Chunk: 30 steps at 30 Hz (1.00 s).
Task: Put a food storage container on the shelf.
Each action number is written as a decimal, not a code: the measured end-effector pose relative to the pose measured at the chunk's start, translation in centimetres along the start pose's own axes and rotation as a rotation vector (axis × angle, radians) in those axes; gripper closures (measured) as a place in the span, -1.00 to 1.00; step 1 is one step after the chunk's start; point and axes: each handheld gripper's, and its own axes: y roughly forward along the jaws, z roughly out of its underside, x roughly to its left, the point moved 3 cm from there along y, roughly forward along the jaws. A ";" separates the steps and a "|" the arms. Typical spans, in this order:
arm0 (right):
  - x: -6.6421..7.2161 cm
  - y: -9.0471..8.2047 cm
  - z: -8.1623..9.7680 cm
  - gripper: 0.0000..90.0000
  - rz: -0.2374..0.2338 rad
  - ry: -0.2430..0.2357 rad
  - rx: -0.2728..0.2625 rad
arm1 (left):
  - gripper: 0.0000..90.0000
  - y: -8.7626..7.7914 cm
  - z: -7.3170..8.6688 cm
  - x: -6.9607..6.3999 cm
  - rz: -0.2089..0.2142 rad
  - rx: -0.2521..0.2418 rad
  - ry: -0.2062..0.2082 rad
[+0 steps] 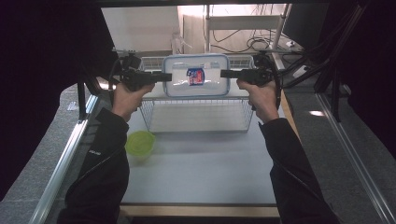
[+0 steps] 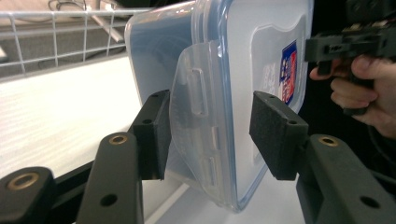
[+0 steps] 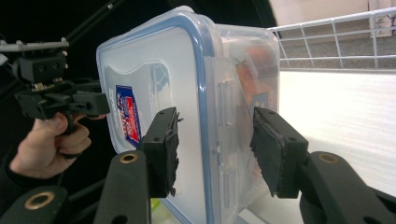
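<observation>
clear lidded box (image 1: 196,74), wire basket (image 1: 198,116), green bowl (image 1: 140,142)

left hand-held gripper (image 1: 164,76), right hand-held gripper (image 1: 226,73), both raised, clamped

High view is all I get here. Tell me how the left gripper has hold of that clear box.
Observer: The left gripper has a pad on each side of the clear box, astride the left-end latch, which angles outward.
Operator: Now the right one.
Observer: The right gripper clamps the other end, where the right-end latch lies flat.
Operator: Report what's inside.
Observer: Something orange shows through the wall, too blurred to name.
</observation>
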 end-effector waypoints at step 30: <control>-0.4 0.6 0.2 0.16 0.093 -0.103 -0.013 | -0.17 1.4 0.8 0.7 -0.057 -0.099 0.024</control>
